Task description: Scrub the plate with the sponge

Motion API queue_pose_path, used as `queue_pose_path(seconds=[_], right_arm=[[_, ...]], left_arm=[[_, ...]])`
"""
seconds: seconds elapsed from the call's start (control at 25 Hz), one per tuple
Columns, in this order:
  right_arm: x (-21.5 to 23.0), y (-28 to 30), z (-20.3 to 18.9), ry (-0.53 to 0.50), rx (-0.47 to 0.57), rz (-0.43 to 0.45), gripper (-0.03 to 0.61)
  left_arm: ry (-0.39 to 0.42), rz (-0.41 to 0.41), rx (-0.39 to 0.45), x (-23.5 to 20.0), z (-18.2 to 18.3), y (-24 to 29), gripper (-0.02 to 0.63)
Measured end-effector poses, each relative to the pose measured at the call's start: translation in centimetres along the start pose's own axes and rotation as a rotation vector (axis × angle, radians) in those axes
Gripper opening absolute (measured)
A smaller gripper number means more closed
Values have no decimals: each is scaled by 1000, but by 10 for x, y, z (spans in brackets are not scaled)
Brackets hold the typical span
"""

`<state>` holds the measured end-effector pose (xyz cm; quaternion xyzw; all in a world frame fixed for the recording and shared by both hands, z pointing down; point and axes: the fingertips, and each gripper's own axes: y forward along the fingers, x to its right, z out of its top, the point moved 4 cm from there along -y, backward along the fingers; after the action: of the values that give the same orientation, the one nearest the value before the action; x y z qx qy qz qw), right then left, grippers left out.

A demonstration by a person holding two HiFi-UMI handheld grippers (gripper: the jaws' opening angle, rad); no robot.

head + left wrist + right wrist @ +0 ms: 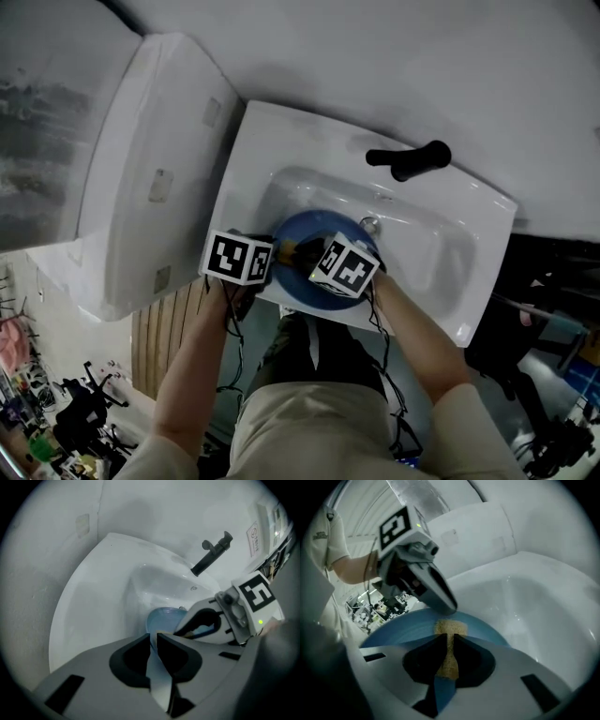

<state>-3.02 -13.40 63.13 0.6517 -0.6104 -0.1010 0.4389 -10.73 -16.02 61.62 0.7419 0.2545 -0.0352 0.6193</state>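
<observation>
the round blue plate (305, 232) is hanging over the near left part of the bowl of the white ceramic sink (469, 217), close to the near rim. the black faucet (410, 159) is standing on the far side of the sink, well apart from the plate.

the left gripper (153, 636) is pointing steeply down at the left side of the plate. its fingers are standing narrow and are pressing on the rim of the plate from both sides; in the left gripper view the thin edge of the plate is running as a pale band straight between them.

the right gripper (449, 638) is coming from the right side of the plate. its fingers are also narrow, and they are squeezing the yellow rough sponge (450, 627) in its middle, so the sponge is looking pinched there and wider at its far end. that far end is lying against the blue face of the plate, just beside the tips of the left gripper, which are showing in the right gripper view on the far rim of the plate.

in the head view the two marker cubes are sitting near each other above the plate, and both forearms of the person are reaching to them from the near side.
</observation>
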Motion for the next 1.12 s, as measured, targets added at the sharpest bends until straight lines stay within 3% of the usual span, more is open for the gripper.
queue_pose_path(seconds=[0.16, 0.28, 0.4, 0.48, 0.64, 0.84, 0.96, 1.12], right_arm=[[43, 20, -2, -4, -20, -136, 52], [69, 17, -15, 15, -79, -237, 54], [87, -3, -46, -24, -230, -372, 52], [88, -22, -67, -44, -352, -403, 53], [65, -59, -91, -16, -478, -345, 54], [3, -85, -95, 43, -517, -123, 51], [-30, -80, -83, 41, -467, 0, 49], [-39, -59, -52, 65, -293, 67, 49]], left_arm=[[51, 67, -20, 1, -3, 3, 51], [57, 72, -23, -1, -2, 3, 54], [58, 61, -27, 0, -3, 3, 55], [60, 52, -29, 2, -3, 4, 57], [78, 48, -39, 4, -3, 6, 58], [61, 29, -27, 6, -3, 8, 51], [50, 27, -14, 6, -2, 7, 41], [0, 7, 17, 4, -3, 3, 41]])
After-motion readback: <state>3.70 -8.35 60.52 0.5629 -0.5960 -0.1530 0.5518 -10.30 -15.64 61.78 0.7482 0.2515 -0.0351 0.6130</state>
